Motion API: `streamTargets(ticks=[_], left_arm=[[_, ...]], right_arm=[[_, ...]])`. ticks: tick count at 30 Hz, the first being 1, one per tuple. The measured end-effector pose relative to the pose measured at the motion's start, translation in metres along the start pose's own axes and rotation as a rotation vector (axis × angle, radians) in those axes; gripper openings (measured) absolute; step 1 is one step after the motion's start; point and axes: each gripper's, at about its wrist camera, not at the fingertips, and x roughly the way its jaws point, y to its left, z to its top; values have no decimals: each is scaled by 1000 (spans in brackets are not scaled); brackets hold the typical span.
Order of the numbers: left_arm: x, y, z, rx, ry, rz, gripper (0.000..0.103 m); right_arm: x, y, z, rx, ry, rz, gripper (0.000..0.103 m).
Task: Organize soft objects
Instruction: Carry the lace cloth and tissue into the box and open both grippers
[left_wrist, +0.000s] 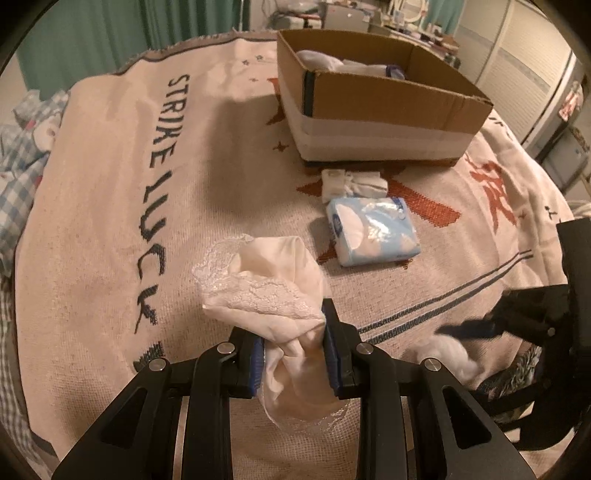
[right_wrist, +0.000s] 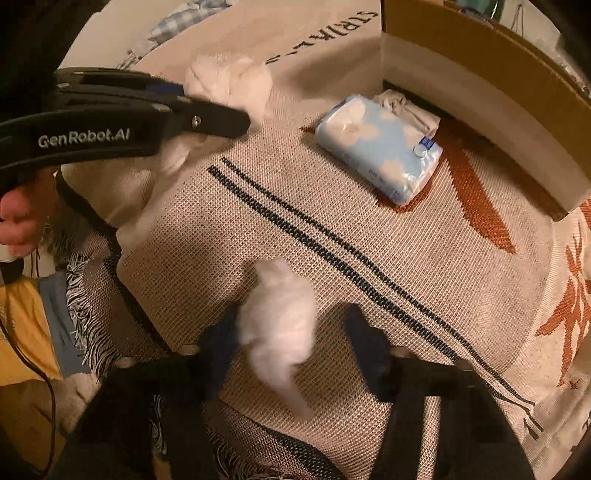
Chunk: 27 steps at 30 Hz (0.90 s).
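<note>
My left gripper (left_wrist: 293, 350) is shut on a cream lace-trimmed cloth (left_wrist: 266, 284) and holds it above the woven blanket (left_wrist: 110, 221). It also shows in the right wrist view (right_wrist: 207, 107) with the cloth (right_wrist: 229, 85). My right gripper (right_wrist: 291, 343) is open around a white fluffy piece (right_wrist: 280, 325) that is blurred by motion; it shows in the left wrist view (left_wrist: 448, 350) too. A blue tissue pack (left_wrist: 373, 230) and folded white socks (left_wrist: 351, 184) lie in front of the cardboard box (left_wrist: 388, 103), which holds white soft items (left_wrist: 325, 61).
The blanket's fringed edge (right_wrist: 88, 332) hangs at the near side. Checked bedding (left_wrist: 22, 155) lies at the far left. A cluttered desk (left_wrist: 369, 18) stands behind the box. A hand (right_wrist: 18, 218) holds the left gripper.
</note>
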Motion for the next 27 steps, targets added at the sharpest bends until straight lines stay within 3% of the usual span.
streamTargets(ticks=[1, 6, 12, 19, 22, 27], left_arm=[[-2, -1, 1, 2, -7, -1, 26], [-23, -14, 17, 42, -86, 29, 26], [-87, -44, 59, 106, -338, 28, 26], [-137, -72, 125, 117, -542, 29, 26], [-140, -76, 153, 119, -575, 18, 26], [-111, -69, 189, 76, -553, 5, 26]], right_arm=[[-3, -2, 2, 4, -3, 20, 30], [-39, -21, 17, 44, -98, 8, 29], [-121, -68, 41, 159, -322, -114, 29], [-210, -111, 85, 248, -527, -203, 29], [-232, -126, 103, 240, -569, -237, 29], [-229, -147, 127, 228, -567, -266, 29]])
